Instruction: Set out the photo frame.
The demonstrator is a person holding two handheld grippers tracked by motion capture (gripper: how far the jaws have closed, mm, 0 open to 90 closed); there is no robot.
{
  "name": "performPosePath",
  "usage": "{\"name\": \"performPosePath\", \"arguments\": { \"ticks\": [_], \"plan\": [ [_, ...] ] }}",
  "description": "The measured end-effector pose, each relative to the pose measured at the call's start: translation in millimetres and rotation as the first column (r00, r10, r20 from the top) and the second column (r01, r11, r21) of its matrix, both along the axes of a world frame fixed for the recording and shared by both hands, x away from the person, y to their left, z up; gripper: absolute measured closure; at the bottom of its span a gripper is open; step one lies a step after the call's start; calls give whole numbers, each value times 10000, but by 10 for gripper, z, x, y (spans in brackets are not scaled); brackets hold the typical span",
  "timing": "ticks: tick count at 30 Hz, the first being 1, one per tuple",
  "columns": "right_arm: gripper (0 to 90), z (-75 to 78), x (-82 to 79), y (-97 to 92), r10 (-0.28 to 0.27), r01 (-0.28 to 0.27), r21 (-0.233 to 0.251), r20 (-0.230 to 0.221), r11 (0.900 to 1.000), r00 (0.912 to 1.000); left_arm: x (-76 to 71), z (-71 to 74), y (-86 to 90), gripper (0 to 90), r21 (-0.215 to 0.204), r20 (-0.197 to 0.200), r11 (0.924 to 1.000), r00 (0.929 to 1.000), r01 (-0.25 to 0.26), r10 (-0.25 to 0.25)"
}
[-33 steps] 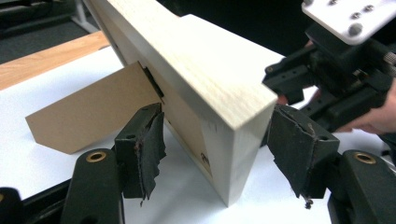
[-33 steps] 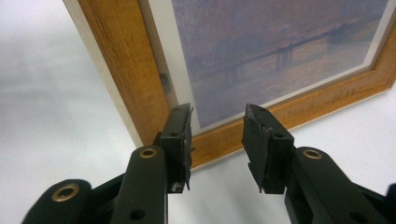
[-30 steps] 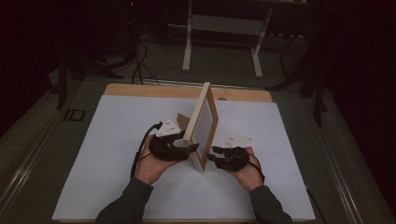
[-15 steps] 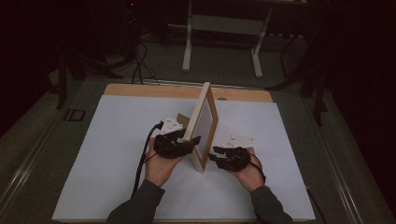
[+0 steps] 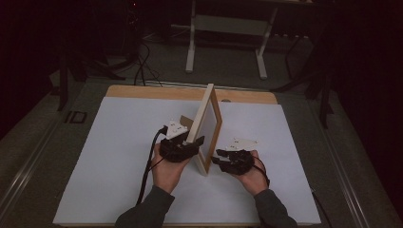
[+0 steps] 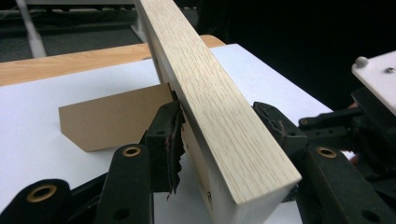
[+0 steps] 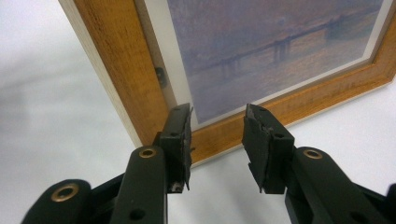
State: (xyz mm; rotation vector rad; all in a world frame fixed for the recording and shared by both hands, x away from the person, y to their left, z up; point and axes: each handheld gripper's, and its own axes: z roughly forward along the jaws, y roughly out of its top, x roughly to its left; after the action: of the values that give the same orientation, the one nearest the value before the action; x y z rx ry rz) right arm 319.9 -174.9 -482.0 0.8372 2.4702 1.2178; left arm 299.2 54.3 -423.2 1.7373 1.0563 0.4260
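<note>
A wooden picture frame stands upright on edge mid-table, a brown cardboard back stand propping it. My left gripper reaches in from the frame's back side. Its jaws have just been closing with the near side rail between them, and both pads touch the wood, so my left gripper is shut on it. My right gripper is on the picture side. In its own view my right gripper stands open just short of the frame's lower corner, nothing between the pads.
The frame stands on a white sheet over a wooden tabletop. Beyond the table's far edge are a white metal stand and floor cables. The surroundings are dark.
The left hand has shifted slightly toward the frame and its jaws have closed in on the near rail. The right gripper and the frame have stayed put.
</note>
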Motion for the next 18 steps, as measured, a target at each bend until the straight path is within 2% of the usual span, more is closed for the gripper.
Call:
{"name": "performPosePath", "arguments": {
  "ticks": [1, 10, 18],
  "plan": [
    [616, -1, -1, -5, -18, 19, 32, -13, 10000, 10000, 1, 0, -2, 595, 23, -22, 10000, 10000, -78, 78],
    [614, 1, 3, -52, -122, 122, 60, -23, 9999, 9999, 16, 7, 23, 660, 173, -184, 9995, 9994, -276, 279],
    [612, 6, 10, -64, -153, 153, 100, 11, 9998, 9999, 49, 5, 83, 717, 164, -353, 9995, 9990, -255, 261]
  ]
}}
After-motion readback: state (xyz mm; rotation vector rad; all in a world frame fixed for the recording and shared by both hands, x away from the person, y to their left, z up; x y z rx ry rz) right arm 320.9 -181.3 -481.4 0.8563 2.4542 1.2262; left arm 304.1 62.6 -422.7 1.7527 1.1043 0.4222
